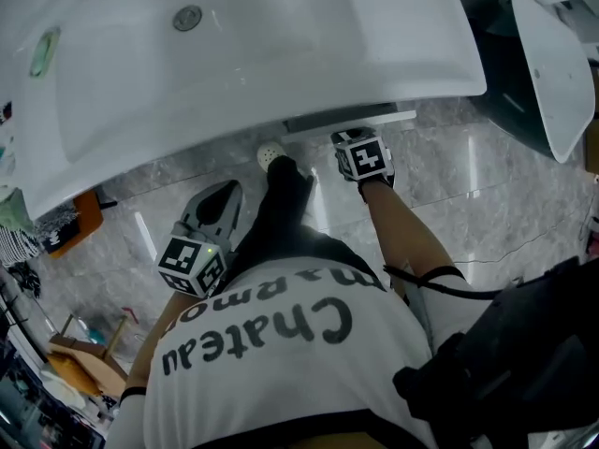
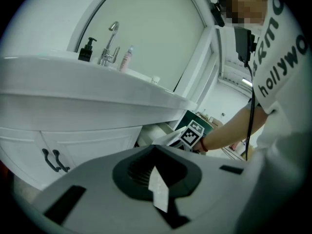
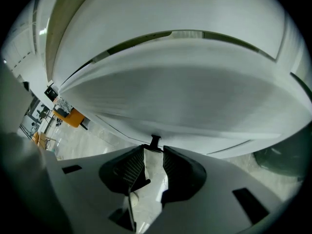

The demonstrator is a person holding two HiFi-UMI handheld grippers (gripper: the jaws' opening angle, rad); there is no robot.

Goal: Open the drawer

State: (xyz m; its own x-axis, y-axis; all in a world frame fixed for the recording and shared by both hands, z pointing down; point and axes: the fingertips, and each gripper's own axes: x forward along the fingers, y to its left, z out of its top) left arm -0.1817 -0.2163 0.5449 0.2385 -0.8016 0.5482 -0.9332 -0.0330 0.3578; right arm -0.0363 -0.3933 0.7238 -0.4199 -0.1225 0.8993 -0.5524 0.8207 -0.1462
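Note:
The white drawer [image 1: 351, 120] juts out a little from under the sink's front edge; in the left gripper view the drawer [image 2: 155, 130] stands partly pulled out of the vanity. My right gripper [image 1: 359, 137] is at its front, pointing steeply down. In the right gripper view the small black drawer handle [image 3: 155, 141] sits between the pads, and my right gripper [image 3: 154, 148] is shut on it. Its marker cube [image 2: 192, 133] shows beside the drawer. My left gripper [image 1: 227, 190] hangs lower left over the floor, away from the vanity, its jaws [image 2: 156, 147] together and holding nothing.
The white basin [image 1: 112, 92] overhangs the drawer, with a faucet [image 2: 111, 42] and a dark soap bottle [image 2: 87, 49] on top. Cabinet doors with black handles [image 2: 52, 161] are left of the drawer. A white fixture [image 1: 552, 73] stands right; the floor is grey marble [image 1: 487, 190].

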